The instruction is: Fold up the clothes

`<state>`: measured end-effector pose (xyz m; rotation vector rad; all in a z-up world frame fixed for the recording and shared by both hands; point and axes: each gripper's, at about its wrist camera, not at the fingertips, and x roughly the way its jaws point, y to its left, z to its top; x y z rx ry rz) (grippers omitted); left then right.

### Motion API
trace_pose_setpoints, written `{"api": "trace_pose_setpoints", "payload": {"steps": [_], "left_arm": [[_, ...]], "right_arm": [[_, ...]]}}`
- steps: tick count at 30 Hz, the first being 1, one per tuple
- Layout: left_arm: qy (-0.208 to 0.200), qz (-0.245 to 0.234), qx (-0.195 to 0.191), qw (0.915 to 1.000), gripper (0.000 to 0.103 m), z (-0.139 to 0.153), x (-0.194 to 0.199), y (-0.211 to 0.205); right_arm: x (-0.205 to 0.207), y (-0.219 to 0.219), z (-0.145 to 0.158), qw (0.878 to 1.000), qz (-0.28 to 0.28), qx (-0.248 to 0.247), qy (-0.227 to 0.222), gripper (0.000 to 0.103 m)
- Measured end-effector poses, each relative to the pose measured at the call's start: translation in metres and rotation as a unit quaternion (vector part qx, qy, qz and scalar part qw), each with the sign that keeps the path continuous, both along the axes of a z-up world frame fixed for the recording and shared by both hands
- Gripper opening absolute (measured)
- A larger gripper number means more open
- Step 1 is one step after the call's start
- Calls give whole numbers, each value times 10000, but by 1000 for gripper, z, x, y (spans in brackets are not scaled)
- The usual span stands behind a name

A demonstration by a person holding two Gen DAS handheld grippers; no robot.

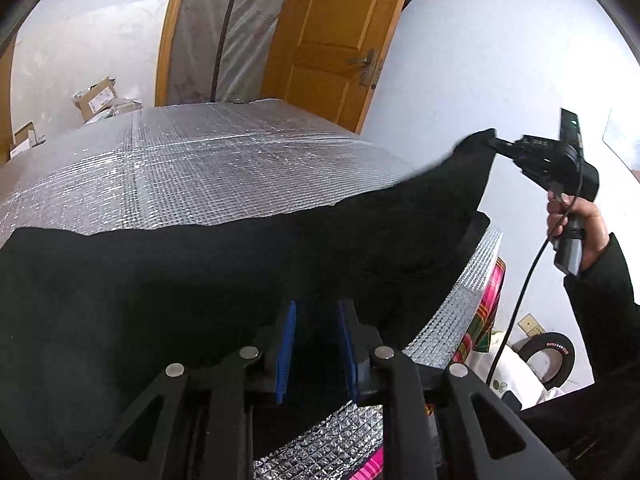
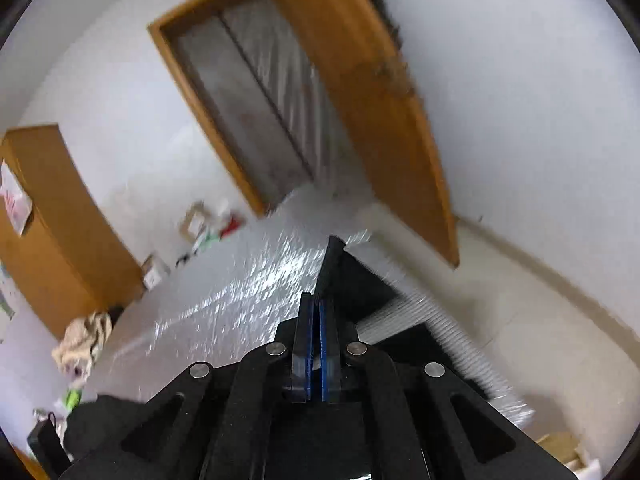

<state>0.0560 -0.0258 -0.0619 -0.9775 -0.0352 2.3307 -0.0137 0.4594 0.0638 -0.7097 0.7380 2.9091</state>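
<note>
We hold the black garment point(image 1: 240, 280) lifted above the silver-covered table point(image 1: 200, 168), its edge stretched between both grippers. Our left gripper point(image 1: 316, 344) and right gripper point(image 2: 317, 344) are each clamped on cloth. Next, we judge, comes laying this edge down evenly.

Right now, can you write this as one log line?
step: lifting black garment | right claw: shut on garment corner, raised | left claw: around garment edge, grip unclear | surface: silver mat
</note>
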Motion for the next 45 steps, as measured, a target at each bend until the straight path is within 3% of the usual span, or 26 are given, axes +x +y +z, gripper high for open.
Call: {"api": "trace_pose_setpoints", "payload": {"steps": [2, 6, 10, 12, 15, 17, 19, 22, 26, 32, 34, 37, 45], "left_arm": [[-3, -67, 17, 10000, 22, 0, -1, 3], [-14, -226, 5, 9997, 22, -2, -1, 11], [57, -340, -25, 9994, 22, 1, 5, 15], [116, -258, 30, 9996, 22, 3, 7, 12], [307, 79, 141, 9994, 22, 9, 8, 1], [470, 336, 163, 9982, 22, 14, 8, -5], [593, 553, 99, 9967, 22, 17, 7, -9], [541, 627, -23, 9966, 22, 13, 6, -10], [450, 516, -193, 9975, 22, 2, 16, -9], [327, 311, -450, 9980, 27, -14, 33, -6], [293, 248, -522, 9979, 28, -18, 38, -5], [288, 194, -539, 9979, 30, -18, 41, -7], [321, -6, -542, 9980, 30, -16, 43, -3]], "right_arm": [[11, 13, -6, 9997, -240, -37, -98, 3], [18, 42, -58, 9930, -576, -567, -861, 3], [22, 60, -89, 9853, -735, -944, -1216, 6], [26, 64, -93, 9830, -821, -1060, -1255, 9], [30, 57, -78, 9886, -851, -764, -979, 15], [31, 45, -69, 9938, -575, -597, -738, 19], [26, 22, -64, 9971, 51, -487, -580, 21], [20, -26, -65, 9925, 1053, -114, -603, 21], [20, -95, -69, 9700, 2313, 476, -585, 22], [22, -175, -76, 9161, 3724, 1427, -422, 26], [26, -185, -80, 9034, 3970, 1558, -438, 33], [31, -198, -83, 8871, 4265, 1705, -450, 34], [34, -213, -93, 8614, 4569, 2141, -581, 35]]}}
